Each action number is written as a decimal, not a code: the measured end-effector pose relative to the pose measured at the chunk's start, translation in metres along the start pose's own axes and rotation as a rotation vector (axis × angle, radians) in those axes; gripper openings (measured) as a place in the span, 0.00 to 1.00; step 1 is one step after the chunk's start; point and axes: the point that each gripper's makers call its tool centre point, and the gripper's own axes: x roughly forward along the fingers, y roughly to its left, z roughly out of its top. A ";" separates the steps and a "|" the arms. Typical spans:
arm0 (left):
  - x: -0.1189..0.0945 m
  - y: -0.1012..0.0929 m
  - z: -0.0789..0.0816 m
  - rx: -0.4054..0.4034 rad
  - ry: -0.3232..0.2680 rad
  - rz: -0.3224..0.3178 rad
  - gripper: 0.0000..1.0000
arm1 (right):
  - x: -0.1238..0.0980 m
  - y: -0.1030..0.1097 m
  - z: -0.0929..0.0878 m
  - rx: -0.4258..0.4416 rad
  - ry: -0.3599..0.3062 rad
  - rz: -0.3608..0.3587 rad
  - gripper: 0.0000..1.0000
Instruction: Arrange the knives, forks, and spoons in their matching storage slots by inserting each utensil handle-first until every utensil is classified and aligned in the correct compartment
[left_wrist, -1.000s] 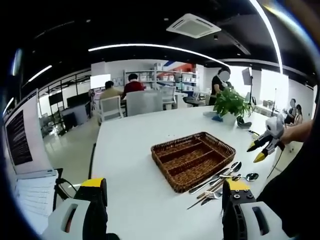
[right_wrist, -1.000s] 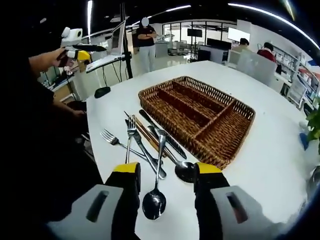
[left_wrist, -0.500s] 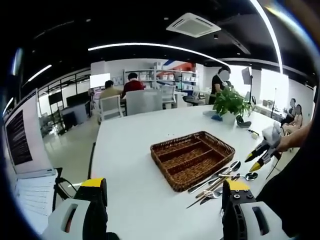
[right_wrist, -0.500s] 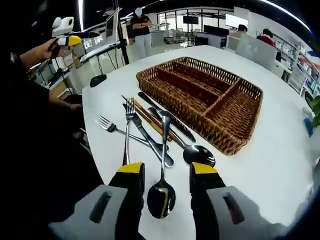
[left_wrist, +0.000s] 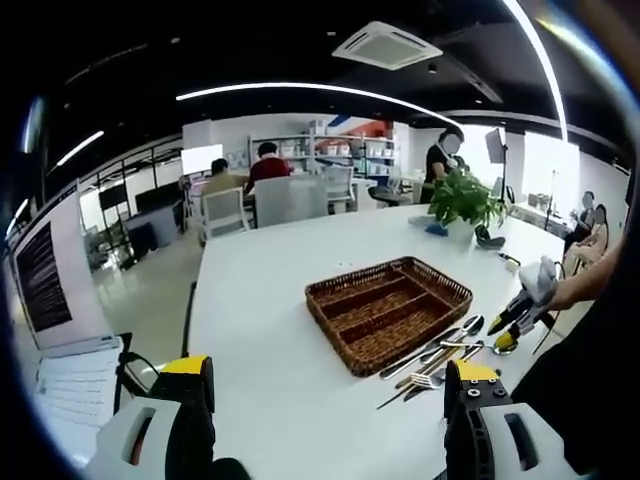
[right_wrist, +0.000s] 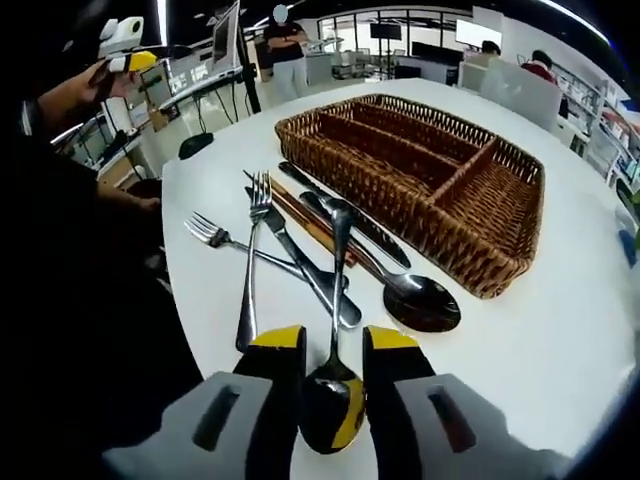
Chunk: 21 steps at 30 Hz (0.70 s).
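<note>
1. Right gripper (right_wrist: 333, 352): jaws narrowed to either side of the bowl of a spoon (right_wrist: 333, 385) lying on the white tabletop (right_wrist: 560, 300); whether they actually pinch it I cannot tell
2. Left gripper (left_wrist: 325, 385): jaws wide apart, holding nothing, raised above the tabletop
3. Beside that spoon lie two forks (right_wrist: 250, 260), a dark-handled knife (right_wrist: 345, 215) and a second spoon (right_wrist: 420, 300), overlapping
4. The brown wicker cutlery tray (right_wrist: 420, 170) sits just beyond them, its slots showing nothing inside

Left gripper view faces the wicker tray (left_wrist: 388, 312) from afar; right gripper view hangs close above it (right_wrist: 420, 185).
</note>
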 end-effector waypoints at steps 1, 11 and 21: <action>-0.001 0.001 0.000 -0.001 0.000 0.002 1.00 | 0.001 0.000 -0.002 -0.011 0.005 -0.007 0.17; -0.005 0.001 -0.001 0.012 0.013 0.014 1.00 | 0.011 0.003 -0.013 -0.034 0.031 -0.007 0.10; -0.010 0.002 -0.002 0.017 0.024 0.024 1.00 | 0.016 0.001 -0.008 -0.054 0.012 -0.027 0.06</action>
